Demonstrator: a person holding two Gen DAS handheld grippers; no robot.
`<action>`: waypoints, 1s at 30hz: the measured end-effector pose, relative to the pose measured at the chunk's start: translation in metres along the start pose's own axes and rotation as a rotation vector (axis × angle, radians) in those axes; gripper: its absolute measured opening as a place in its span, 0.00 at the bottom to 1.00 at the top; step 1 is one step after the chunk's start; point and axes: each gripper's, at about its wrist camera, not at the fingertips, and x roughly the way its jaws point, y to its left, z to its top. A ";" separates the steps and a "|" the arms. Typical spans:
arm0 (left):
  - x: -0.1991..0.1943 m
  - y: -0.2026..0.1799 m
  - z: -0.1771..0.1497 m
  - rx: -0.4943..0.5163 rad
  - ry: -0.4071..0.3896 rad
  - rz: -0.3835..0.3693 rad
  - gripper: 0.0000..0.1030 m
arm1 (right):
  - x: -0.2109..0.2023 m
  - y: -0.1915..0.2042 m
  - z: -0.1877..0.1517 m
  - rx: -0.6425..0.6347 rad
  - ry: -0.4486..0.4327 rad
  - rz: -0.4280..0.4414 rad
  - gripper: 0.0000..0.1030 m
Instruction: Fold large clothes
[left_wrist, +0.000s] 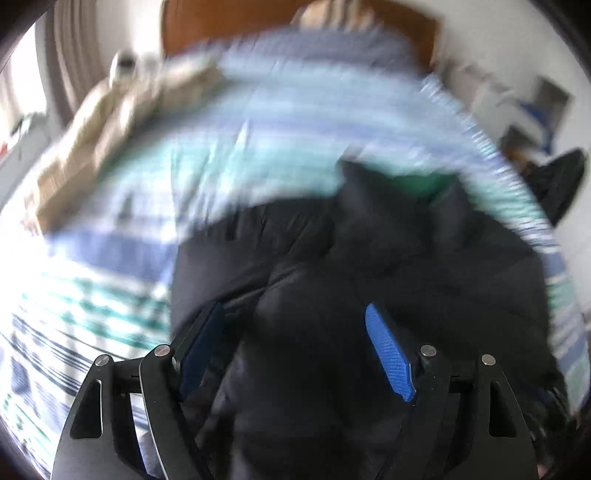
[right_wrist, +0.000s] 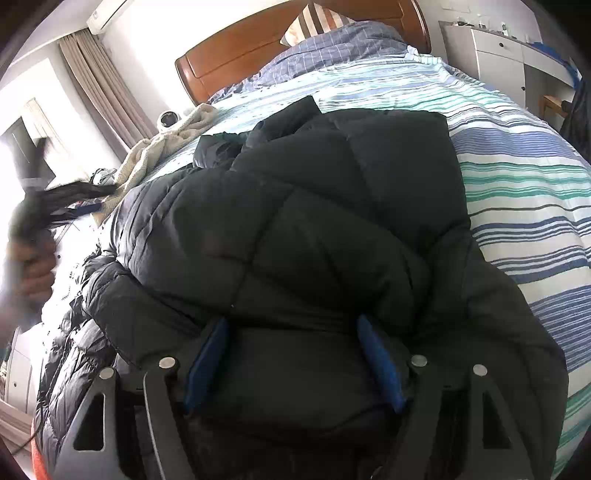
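Right gripper (right_wrist: 291, 363) fingers spread wide, straddling a thick bulge of the black puffer jacket (right_wrist: 314, 221); pads look beside the fabric, can't confirm they press on it. Left gripper (left_wrist: 295, 354) fingers also spread, over the same jacket, nothing pinched as far as the motion blur allows

Jacket lies partly folded on the striped bedspread (right_wrist: 517, 192), one quilted layer doubled over the rest

Risks:
- slick, springy padding: a shallow bite likely slips out, or the fold puffs back open
- grabbing only the top layer would drag the fold apart
- near edge of the jacket hangs toward the bed's side, could slide off

Hard to read:
- left view smeared throughout, contact unknowable
- near hem hidden under both grippers
- blurred hand (right_wrist: 29, 269) at the right view's left edge
- sleeves, collar unclear in the dark bulk
- cream blanket (right_wrist: 162, 147), wooden headboard (right_wrist: 236, 51) beyond
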 end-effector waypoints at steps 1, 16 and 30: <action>0.024 0.011 0.000 -0.069 0.053 -0.017 0.79 | 0.000 0.000 0.000 0.000 -0.003 0.002 0.72; -0.051 0.024 -0.049 0.002 -0.098 -0.090 0.92 | -0.005 -0.004 -0.007 0.011 -0.030 0.022 0.72; -0.049 0.033 -0.108 0.002 -0.085 -0.051 0.95 | -0.009 0.005 -0.006 -0.010 -0.050 -0.010 0.72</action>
